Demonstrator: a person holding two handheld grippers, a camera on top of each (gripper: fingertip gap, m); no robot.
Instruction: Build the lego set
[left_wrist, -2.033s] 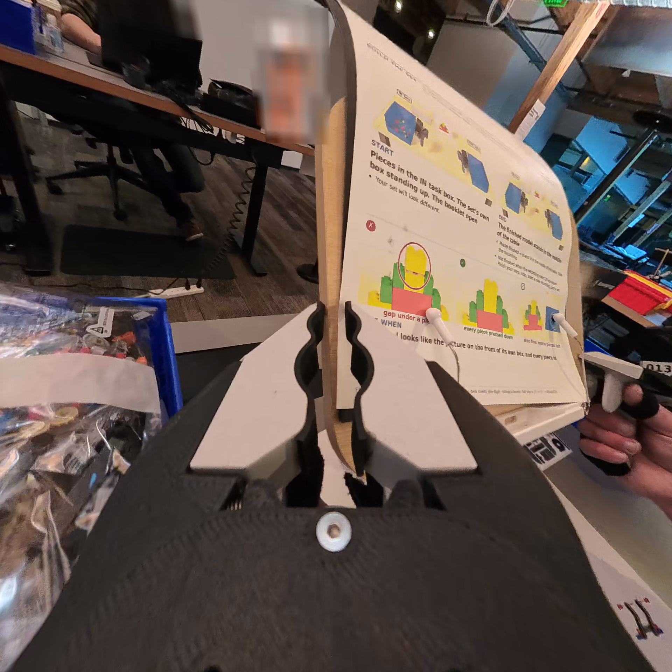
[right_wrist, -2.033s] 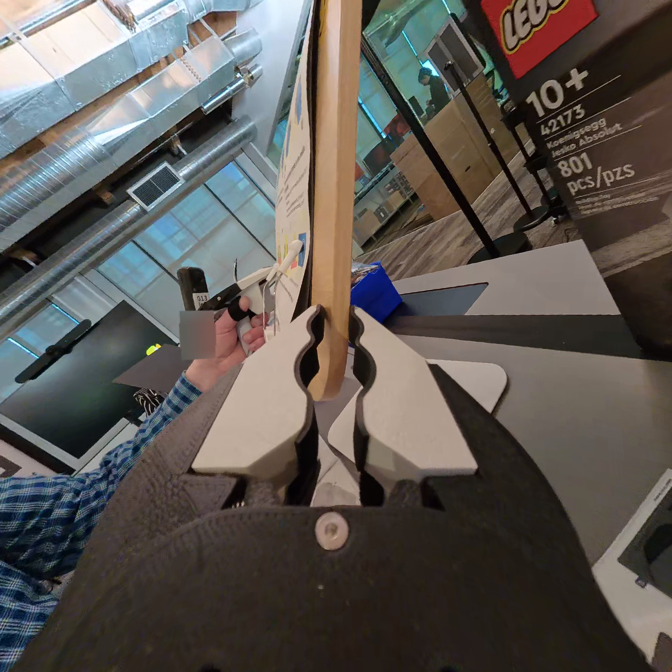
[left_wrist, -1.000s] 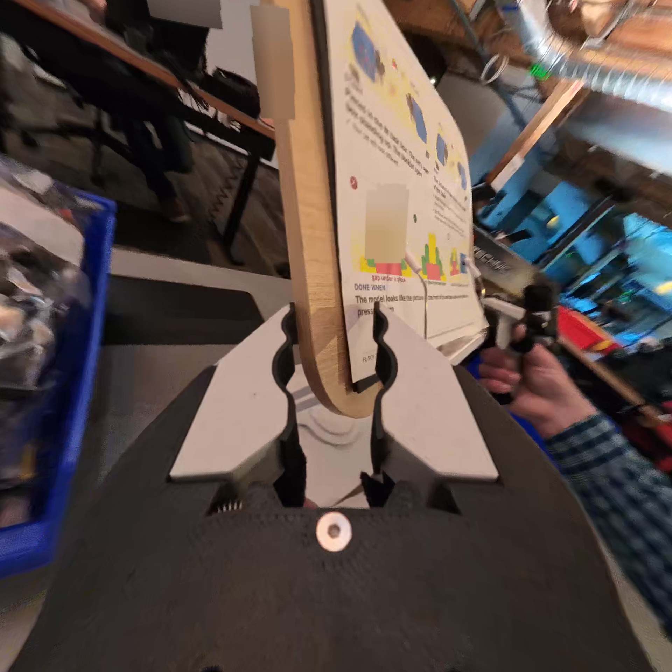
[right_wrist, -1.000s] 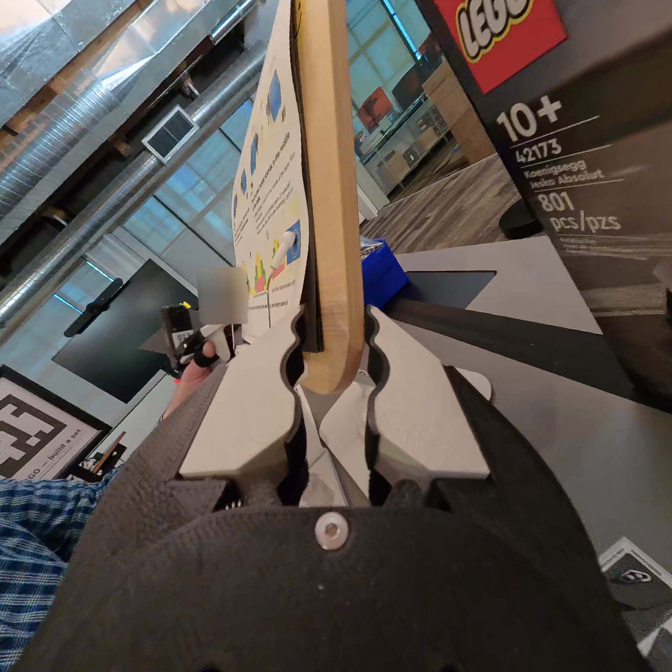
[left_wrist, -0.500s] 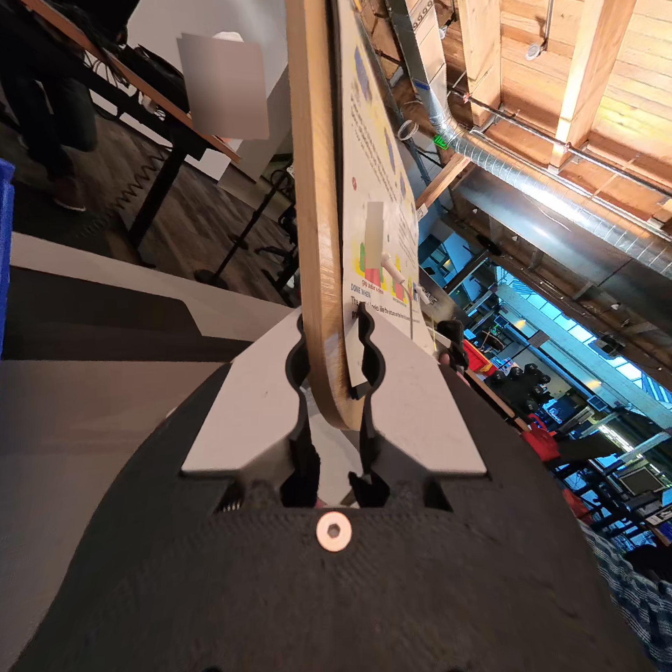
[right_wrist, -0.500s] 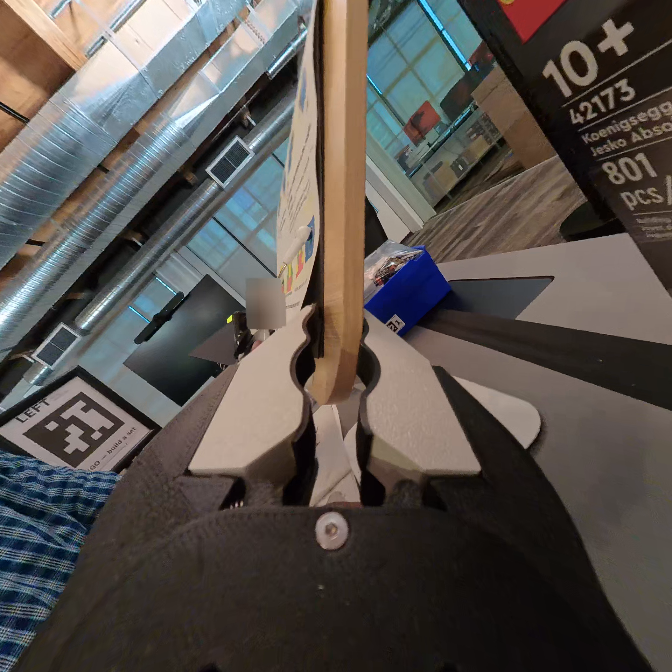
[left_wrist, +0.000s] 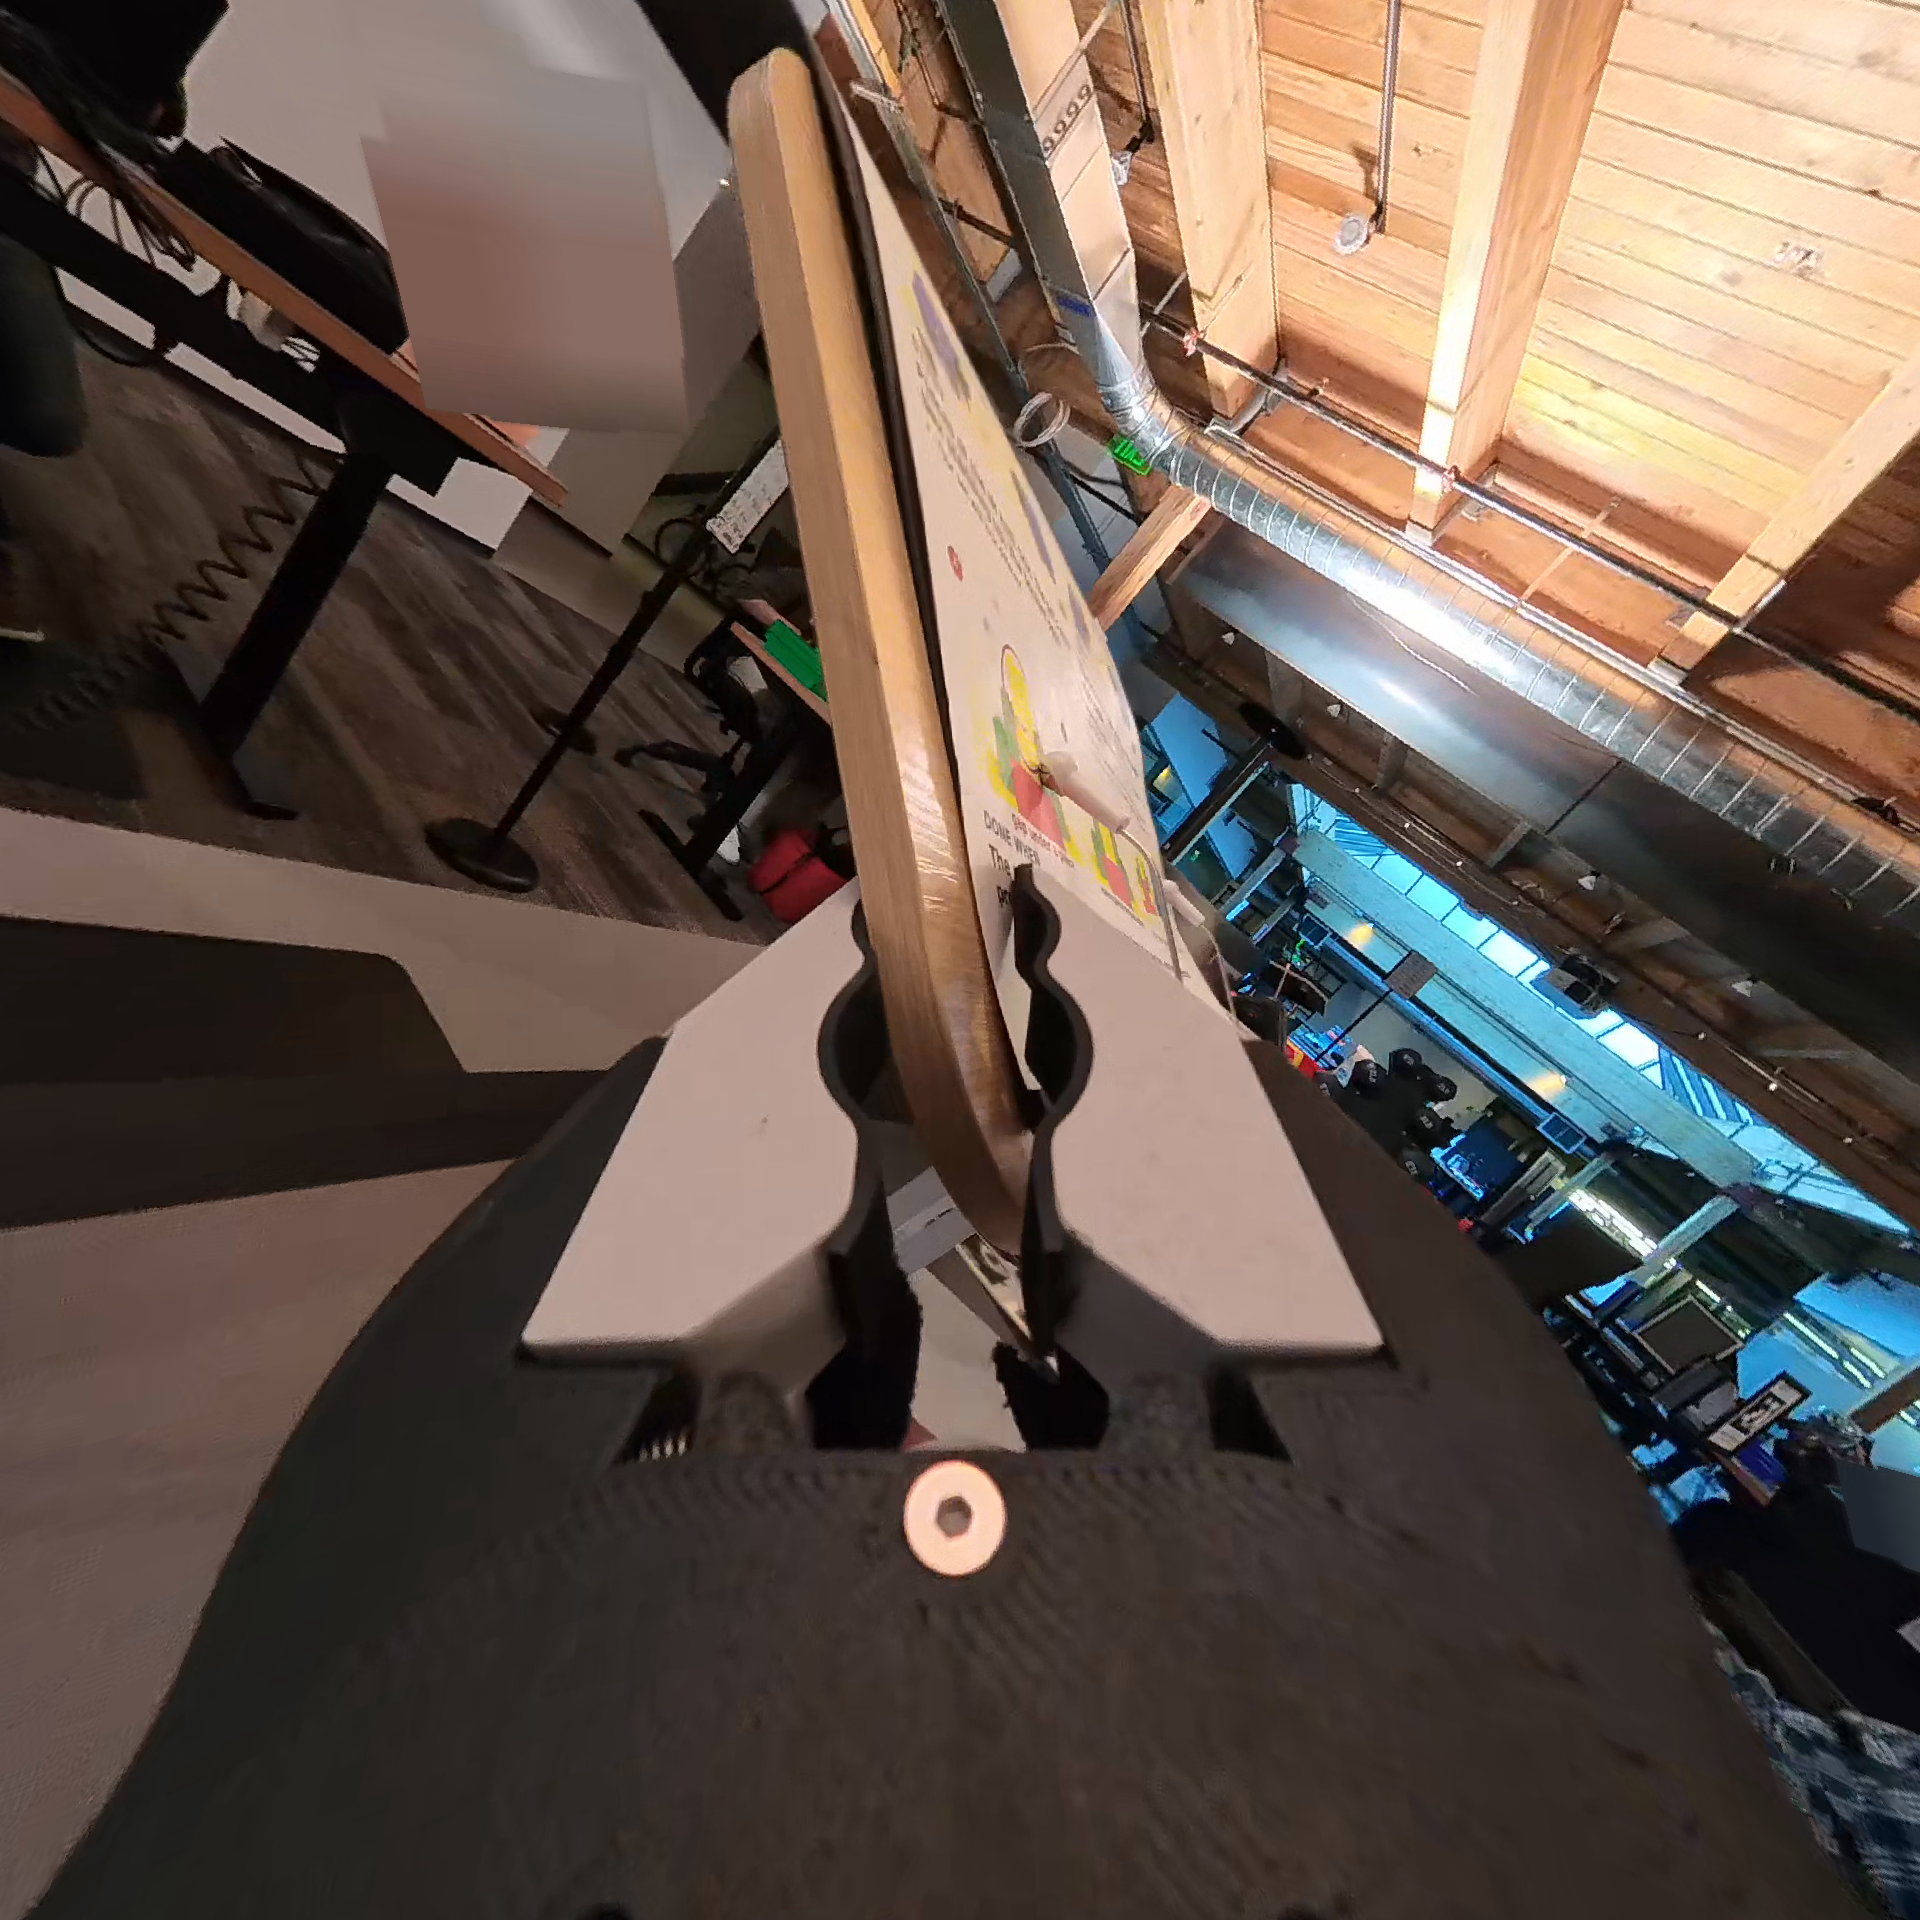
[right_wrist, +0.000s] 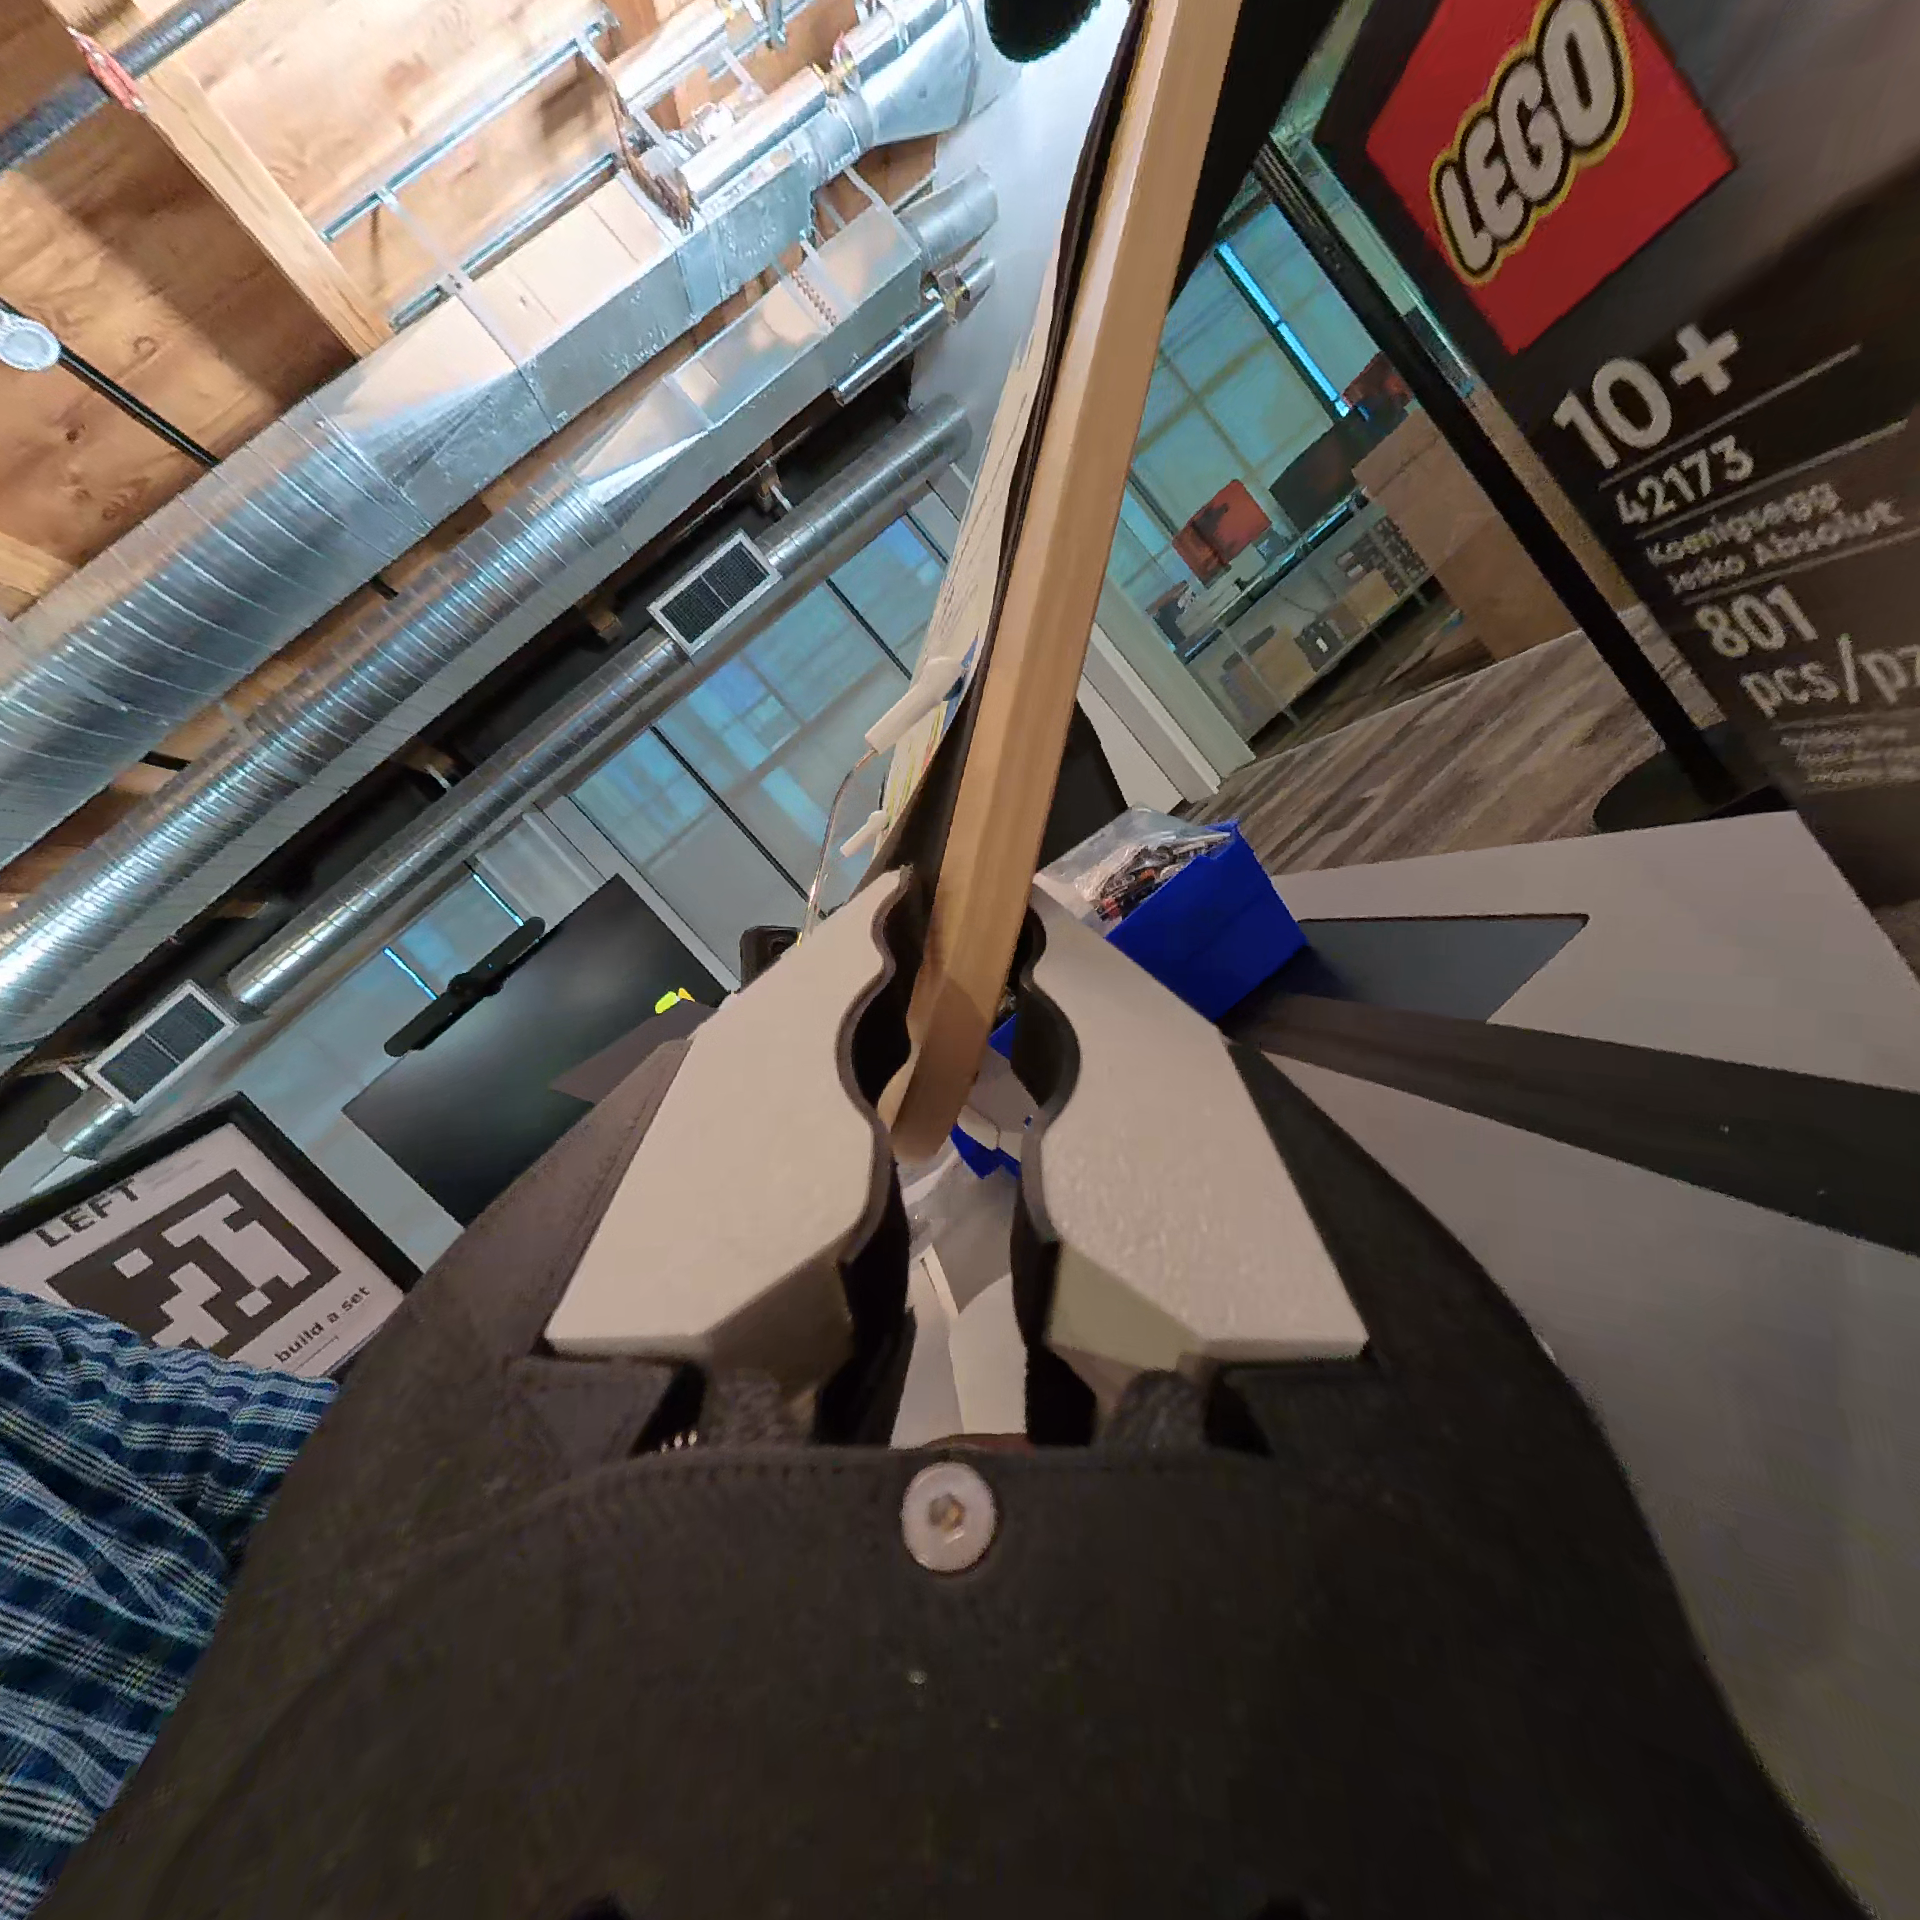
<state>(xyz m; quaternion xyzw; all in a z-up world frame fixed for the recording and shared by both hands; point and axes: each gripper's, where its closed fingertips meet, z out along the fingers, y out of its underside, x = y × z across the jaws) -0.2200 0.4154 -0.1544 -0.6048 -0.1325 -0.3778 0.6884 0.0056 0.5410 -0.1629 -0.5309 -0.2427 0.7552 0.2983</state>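
Observation:
A wooden board with a printed instruction sheet on its face stands upright on edge, off the table. My left gripper is shut on its lower corner. My right gripper is shut on another lower corner of the same board, which leans to the right in this view. White clips hold the sheet to the board. A blue bin with bags of small pieces sits on the grey table behind the board. A large dark Lego box stands at the right.
A dark strip runs across the table. A framed marker sign stands at the left, with a plaid sleeve below it. Desks and a stanchion base stand on the floor beyond the table. The left gripper's tips are roughly 25 centimetres from the right gripper's.
Both grippers have tipped upward with the board, so the ceiling now fills much of both views. The blue bin has left the left wrist view. Both grips loosened about a second ago, then closed again.

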